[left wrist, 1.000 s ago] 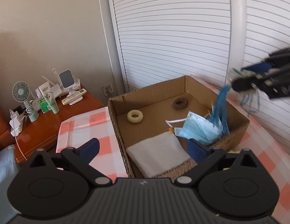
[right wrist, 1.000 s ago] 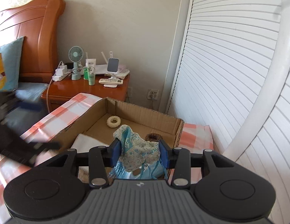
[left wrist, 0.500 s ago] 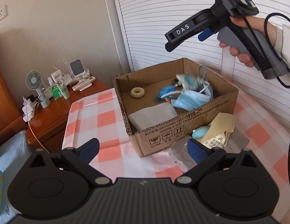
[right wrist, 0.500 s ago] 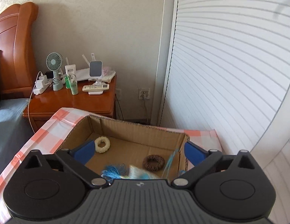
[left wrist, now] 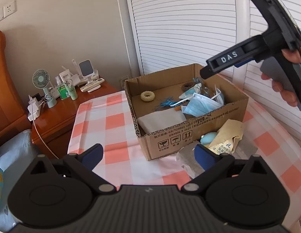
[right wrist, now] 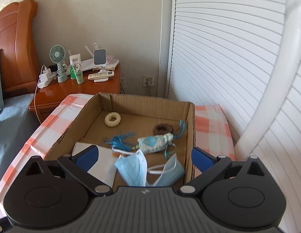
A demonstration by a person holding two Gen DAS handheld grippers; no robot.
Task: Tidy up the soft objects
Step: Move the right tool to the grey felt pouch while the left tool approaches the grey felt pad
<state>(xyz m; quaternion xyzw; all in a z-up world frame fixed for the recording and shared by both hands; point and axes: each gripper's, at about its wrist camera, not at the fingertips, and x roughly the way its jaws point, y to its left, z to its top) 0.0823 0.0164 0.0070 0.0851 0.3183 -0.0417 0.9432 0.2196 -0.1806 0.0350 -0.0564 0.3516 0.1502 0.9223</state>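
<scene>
A cardboard box point(left wrist: 189, 134) point(right wrist: 190, 128) stands on the checked cloth. In it lie a blue patterned pouch with tassels point(right wrist: 155, 144) point(left wrist: 191, 92), blue face masks point(right wrist: 134, 169) point(left wrist: 200, 104), a folded white cloth point(right wrist: 103, 167) point(left wrist: 160, 119), a cream ring point(right wrist: 112, 119) point(left wrist: 147, 96) and a brown ring point(right wrist: 163, 129) point(left wrist: 188, 86). My right gripper point(right wrist: 143, 156) is open and empty above the box; it shows in the left wrist view point(left wrist: 206, 71). My left gripper point(left wrist: 148, 154) is open and empty in front of the box. A light blue soft object point(left wrist: 208, 137), a beige cloth point(left wrist: 228, 134) and a grey cloth point(left wrist: 187, 159) lie by the box front.
A wooden nightstand point(right wrist: 72, 91) point(left wrist: 59, 114) holds a small fan point(right wrist: 57, 55), bottles, a remote and a charger. A bed with an orange headboard point(right wrist: 16, 38) is at the left. White louvred doors point(right wrist: 218, 58) stand behind the table.
My right gripper opened and let go of the blue pouch, which fell into the box. My left gripper pulled back from over the box to its front.
</scene>
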